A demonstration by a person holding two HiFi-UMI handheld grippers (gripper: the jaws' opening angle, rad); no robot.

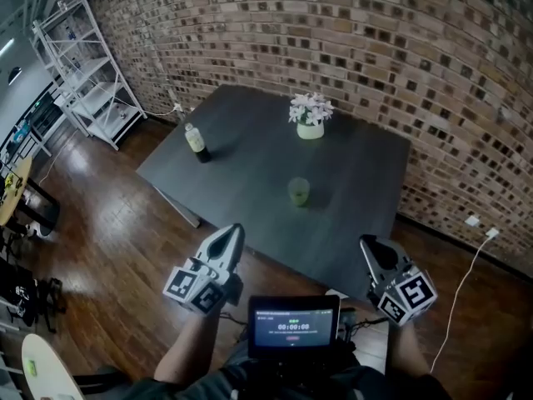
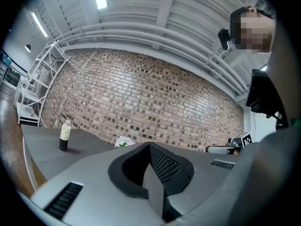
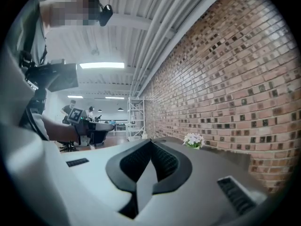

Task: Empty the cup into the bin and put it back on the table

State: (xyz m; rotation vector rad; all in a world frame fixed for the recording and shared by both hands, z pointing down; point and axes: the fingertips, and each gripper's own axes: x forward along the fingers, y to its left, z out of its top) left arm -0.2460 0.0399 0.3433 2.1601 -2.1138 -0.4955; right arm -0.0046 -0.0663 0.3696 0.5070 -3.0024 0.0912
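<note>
**Cup waits mid-desk, both grippers empty**

The green cup (image 1: 299, 192) stands upright near the middle of the dark desk (image 1: 250, 173), on the far side of both hands and between them. The left gripper (image 1: 236, 228) and right gripper (image 1: 366, 242) hover off the near edge, jaws pressed together on nothing. The left looks marginally nearer, though the steep view leaves that uncertain.

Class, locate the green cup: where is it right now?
In the head view the green cup stands near the middle of the dark table, nearer the camera than the flower pot and right of the bottle.
</note>
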